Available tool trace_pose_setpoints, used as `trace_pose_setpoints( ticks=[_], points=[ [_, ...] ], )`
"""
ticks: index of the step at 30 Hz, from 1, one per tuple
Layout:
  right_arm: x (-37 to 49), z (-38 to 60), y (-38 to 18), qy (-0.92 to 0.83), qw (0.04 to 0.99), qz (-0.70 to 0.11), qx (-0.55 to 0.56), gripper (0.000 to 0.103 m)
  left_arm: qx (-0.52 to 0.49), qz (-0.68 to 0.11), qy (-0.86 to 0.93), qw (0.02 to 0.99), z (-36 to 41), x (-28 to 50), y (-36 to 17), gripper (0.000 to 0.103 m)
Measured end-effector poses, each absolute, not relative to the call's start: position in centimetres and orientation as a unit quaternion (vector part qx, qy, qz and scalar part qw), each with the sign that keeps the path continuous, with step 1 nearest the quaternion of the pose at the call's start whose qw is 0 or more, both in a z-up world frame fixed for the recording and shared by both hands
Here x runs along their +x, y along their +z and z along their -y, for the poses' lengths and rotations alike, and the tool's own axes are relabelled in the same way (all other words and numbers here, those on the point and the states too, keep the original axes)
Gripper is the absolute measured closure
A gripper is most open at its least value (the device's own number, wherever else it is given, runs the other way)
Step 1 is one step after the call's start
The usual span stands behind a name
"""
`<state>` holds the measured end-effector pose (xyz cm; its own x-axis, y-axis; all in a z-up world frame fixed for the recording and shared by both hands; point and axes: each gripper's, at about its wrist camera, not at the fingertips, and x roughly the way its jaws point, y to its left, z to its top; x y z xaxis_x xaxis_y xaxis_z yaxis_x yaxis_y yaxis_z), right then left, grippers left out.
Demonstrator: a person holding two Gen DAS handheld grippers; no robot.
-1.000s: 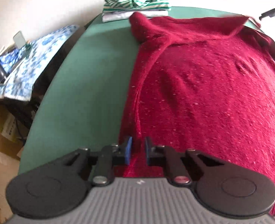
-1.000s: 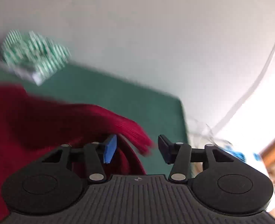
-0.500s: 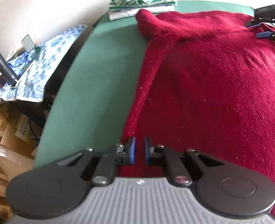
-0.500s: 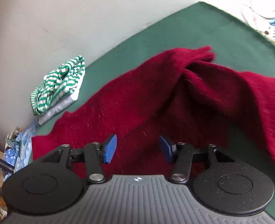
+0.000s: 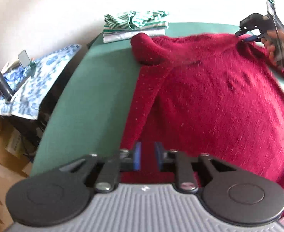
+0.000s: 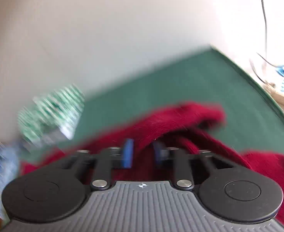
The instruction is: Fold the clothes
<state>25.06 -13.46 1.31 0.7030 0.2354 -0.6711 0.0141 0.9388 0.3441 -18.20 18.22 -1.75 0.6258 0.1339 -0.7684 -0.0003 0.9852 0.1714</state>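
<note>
left gripper (image 5: 147, 155): jaws opening, blue pads apart over the near hem of the dark red knit sweater (image 5: 219, 100), not pinching it
sweater: spread on the green table (image 5: 87, 104), right half
right gripper (image 6: 141, 152): jaws closing at the sweater's far edge, fabric between the pads, blurry, no clamp visible
far left: folded green-and-white striped clothes stack (image 5: 134, 26)

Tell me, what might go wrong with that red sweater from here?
The left gripper is opening over the red sweater, so the hem it pinched may slump and crease. The right gripper is closing on a loose fold and could catch the wrong layer. A pull might drag the sleeve into the folded striped pile.
</note>
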Motion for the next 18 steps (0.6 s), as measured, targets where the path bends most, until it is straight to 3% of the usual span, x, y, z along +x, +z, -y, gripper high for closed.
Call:
trace_pose_setpoints(
  ticks=[2, 5, 10, 13, 14, 15, 18],
  points=[
    [24.1, 13.8, 0.4, 0.036, 0.88, -0.438, 0.18, 0.055, 0.084, -0.442, 0.05, 0.892, -19.2, -19.2, -2.4, 0.05],
    [20.5, 12.8, -0.5, 0.15, 0.839, -0.447, 0.271, 0.055, 0.084, -0.462, 0.071, 0.88, -21.1, -20.8, -3.5, 0.04],
    [18.9, 5.3, -3.0, 0.285, 0.766, -0.498, 0.29, 0.056, 0.045, -0.487, 0.095, 0.867, -24.3, -21.7, -5.2, 0.039],
    [19.4, 1.8, -4.4, 0.305, 0.756, -0.5, 0.293, 0.06, 0.011, -0.478, 0.083, 0.874, -24.3, -21.5, -5.2, 0.064],
    [19.8, 0.8, -4.6, 0.297, 0.756, -0.506, 0.289, 0.078, -0.005, -0.478, 0.076, 0.875, -24.3, -21.4, -5.2, 0.085],
    [20.2, 0.4, -4.5, 0.285, 0.762, -0.505, 0.289, 0.093, -0.015, -0.478, 0.072, 0.875, -24.2, -21.3, -5.0, 0.095],
    [20.5, 1.2, -2.8, 0.281, 0.786, -0.469, 0.287, 0.097, 0.004, -0.457, 0.069, 0.887, -22.7, -21.9, -2.8, 0.096]
  ],
)
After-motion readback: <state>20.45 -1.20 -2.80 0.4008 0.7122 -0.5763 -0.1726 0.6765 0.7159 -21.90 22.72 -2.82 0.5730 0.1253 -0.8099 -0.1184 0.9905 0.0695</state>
